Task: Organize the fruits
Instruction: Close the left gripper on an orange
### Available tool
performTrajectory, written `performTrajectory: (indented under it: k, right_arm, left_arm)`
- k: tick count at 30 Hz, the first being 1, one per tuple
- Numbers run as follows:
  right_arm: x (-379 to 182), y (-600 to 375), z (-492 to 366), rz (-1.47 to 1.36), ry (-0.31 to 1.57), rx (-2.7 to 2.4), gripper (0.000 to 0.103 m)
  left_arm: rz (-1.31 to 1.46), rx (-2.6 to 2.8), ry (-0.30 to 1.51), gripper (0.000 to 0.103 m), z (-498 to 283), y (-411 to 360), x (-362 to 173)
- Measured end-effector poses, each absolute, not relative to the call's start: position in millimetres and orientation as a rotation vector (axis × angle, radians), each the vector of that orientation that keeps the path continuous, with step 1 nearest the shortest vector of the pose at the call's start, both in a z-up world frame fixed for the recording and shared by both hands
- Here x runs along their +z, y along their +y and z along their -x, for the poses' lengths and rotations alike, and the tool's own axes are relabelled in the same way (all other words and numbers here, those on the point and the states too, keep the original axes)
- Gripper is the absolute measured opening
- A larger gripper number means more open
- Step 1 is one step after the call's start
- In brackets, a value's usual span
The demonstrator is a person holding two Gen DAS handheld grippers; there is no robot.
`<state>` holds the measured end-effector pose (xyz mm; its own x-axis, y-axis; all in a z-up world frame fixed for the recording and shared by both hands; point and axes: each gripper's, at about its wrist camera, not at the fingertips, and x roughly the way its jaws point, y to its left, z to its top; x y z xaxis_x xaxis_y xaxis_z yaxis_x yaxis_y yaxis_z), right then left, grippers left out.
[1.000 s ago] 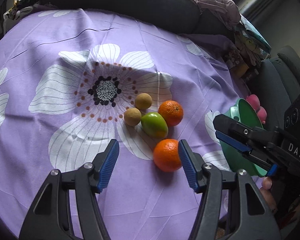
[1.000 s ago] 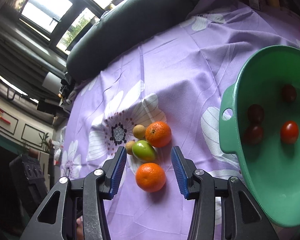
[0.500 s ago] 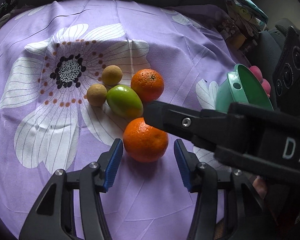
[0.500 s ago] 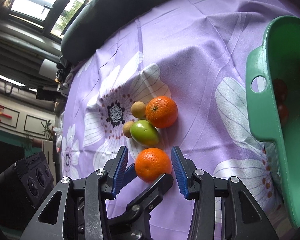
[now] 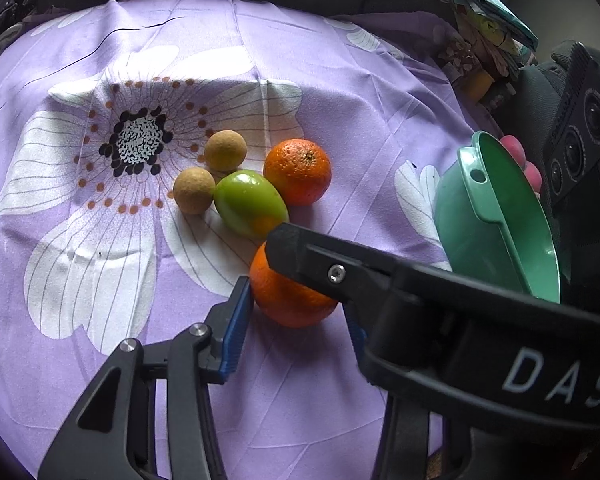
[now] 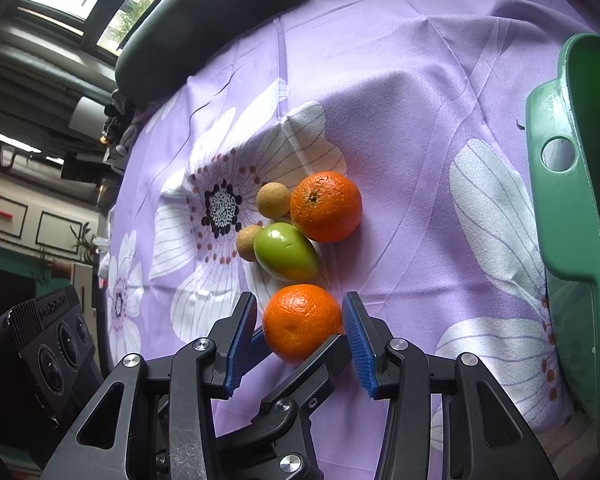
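Both tools straddle one orange point(image 6: 302, 322) at 6 o'clock of the fruit cluster: the right tool point(image 6: 300, 332) open, pads just beside it; the left tool point(image 5: 296, 312) open, one pad touching. Probably for the green bowl point(image 6: 572, 208) at 3 o'clock.

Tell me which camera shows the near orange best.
The right wrist view: the near orange sits almost whole between the right claw pads, only its lower edge hidden. In the left wrist view, the near orange is half covered by the right claw's black finger.
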<state>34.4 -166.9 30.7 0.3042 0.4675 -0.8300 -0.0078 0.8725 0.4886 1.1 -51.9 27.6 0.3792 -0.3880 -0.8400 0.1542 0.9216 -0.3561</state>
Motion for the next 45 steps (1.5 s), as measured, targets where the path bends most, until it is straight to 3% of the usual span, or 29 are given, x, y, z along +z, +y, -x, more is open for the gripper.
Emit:
performTrajectory:
  k: [13, 45]
  right_arm:
    - [58.7, -169.3, -24.5, -0.385, 1.095, 0.332, 0.044]
    - [28.0, -164.4, -37.7, -0.379, 1.225, 0.279, 0.044]
  left_arm:
    - [0.237, -0.37, 1.008, 0.045, 8.0, -51.6, 47.8]
    - [0.312, -0.371, 1.167, 0.047, -4.8, -48.5, 19.9]
